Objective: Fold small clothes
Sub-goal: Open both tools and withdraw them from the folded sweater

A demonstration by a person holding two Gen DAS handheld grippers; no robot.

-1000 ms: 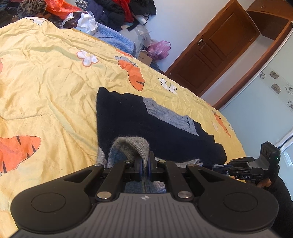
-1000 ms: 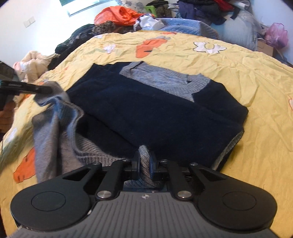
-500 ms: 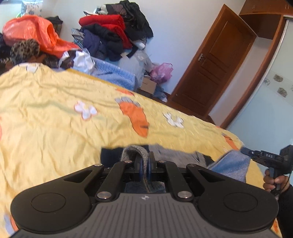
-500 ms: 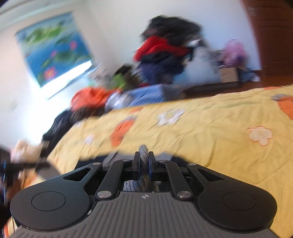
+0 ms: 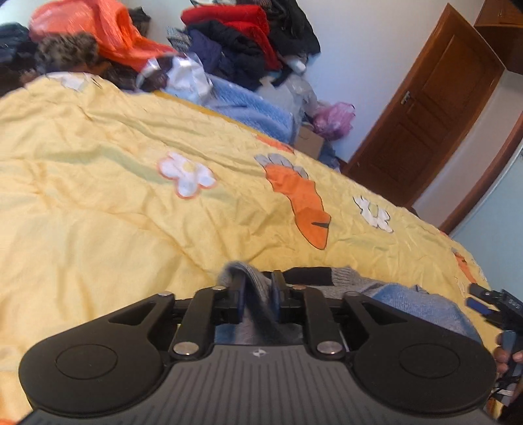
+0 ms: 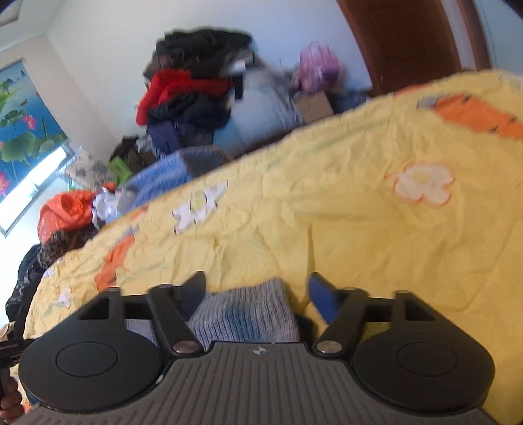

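Note:
A grey, blue and navy knit sweater (image 5: 408, 300) lies on the yellow bedspread (image 5: 98, 212), mostly hidden under the gripper bodies. My left gripper (image 5: 258, 291) is over its near-left part. Its jaws are opening, with a grey ribbed fold of the sweater standing loosely between the pads. In the right wrist view my right gripper (image 6: 258, 291) is opening and stands wide. The sweater's grey-blue knit (image 6: 245, 310) lies flat below, between the fingers and touching neither. The right gripper (image 5: 474, 294) also shows at the right edge of the left wrist view, held by a hand.
A tall pile of red, black and navy clothes (image 5: 248, 42) and an orange bag (image 5: 104, 29) sit beyond the bed's far edge. A cardboard box (image 5: 309, 140) and a brown door (image 5: 425, 114) are at the back right. The yellow bedspread (image 6: 359, 229) stretches ahead.
Both grippers carried the sweater's grey hem forward over its navy body, which is now out of sight. The right jaws opened wide and let go; the left jaws have begun to part.

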